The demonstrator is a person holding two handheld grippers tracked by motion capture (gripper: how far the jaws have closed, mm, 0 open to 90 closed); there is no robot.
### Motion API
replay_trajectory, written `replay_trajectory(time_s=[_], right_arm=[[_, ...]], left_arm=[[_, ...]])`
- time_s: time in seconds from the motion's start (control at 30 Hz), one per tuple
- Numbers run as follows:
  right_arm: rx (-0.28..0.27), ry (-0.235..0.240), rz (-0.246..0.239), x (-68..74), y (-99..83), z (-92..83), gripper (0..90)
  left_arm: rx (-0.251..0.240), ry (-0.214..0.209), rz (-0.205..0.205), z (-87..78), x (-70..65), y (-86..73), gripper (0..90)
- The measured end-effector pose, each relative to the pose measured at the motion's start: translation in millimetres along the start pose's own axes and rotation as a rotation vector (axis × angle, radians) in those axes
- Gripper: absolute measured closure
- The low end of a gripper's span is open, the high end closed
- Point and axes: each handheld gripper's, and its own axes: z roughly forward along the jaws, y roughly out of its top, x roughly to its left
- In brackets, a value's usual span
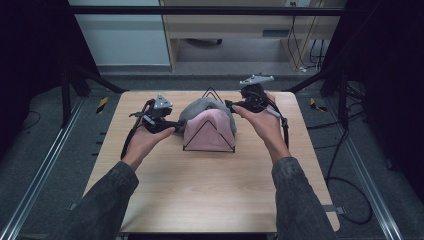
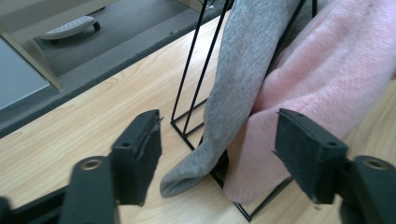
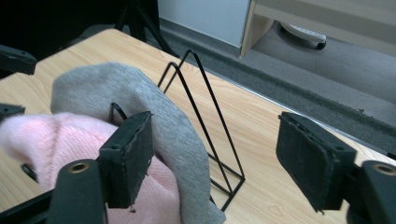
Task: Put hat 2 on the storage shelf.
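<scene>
Though draped already over the thin black wire rack of triangular loops, both the soft grey knitted sock and the fuzzy pink knitted sock perhaps want a last straightening; otherwise looks near finished. Set at the middle of the pale wood-grain surface, grey behind, pink in front, toes hanging down to the board. Left claw wide, nothing pressed between its flat black padded jaws, hanging sock ends just ahead. Right claw wide too, empty, poised beside the grey hump. Limp ribbed cloth against stiff, slender, angular wire.
</scene>
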Motion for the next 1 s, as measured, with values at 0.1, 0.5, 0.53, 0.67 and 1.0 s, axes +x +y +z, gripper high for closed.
replay_trajectory(time_s=[0.1,0.5,0.53,0.67,1.0], right_arm=[[0.003,-0.01,0.005,2.2,1.5,-6.5,21.3],[-0.025,-0.003,-0.018,9.4,-0.9,-36.3,17.0],[-0.029,-0.001,-0.018,10.1,-3.6,-39.6,16.9],[-0.026,-0.002,-0.016,9.4,-16.8,-54.0,15.4],[0.003,-0.008,0.007,-5.3,-46.3,-80.6,11.8]], left_arm=[[0.026,-0.018,0.002,-8.3,0.3,-3.3,22.3],[0.047,-0.105,-0.002,-37.8,-19.6,-15.0,13.1],[0.054,-0.107,0.005,-40.3,-22.0,-16.6,12.7],[0.072,-0.113,0.035,-48.6,-27.5,-22.7,10.8],[0.104,-0.107,0.066,-65.4,-29.0,-47.2,7.2]])
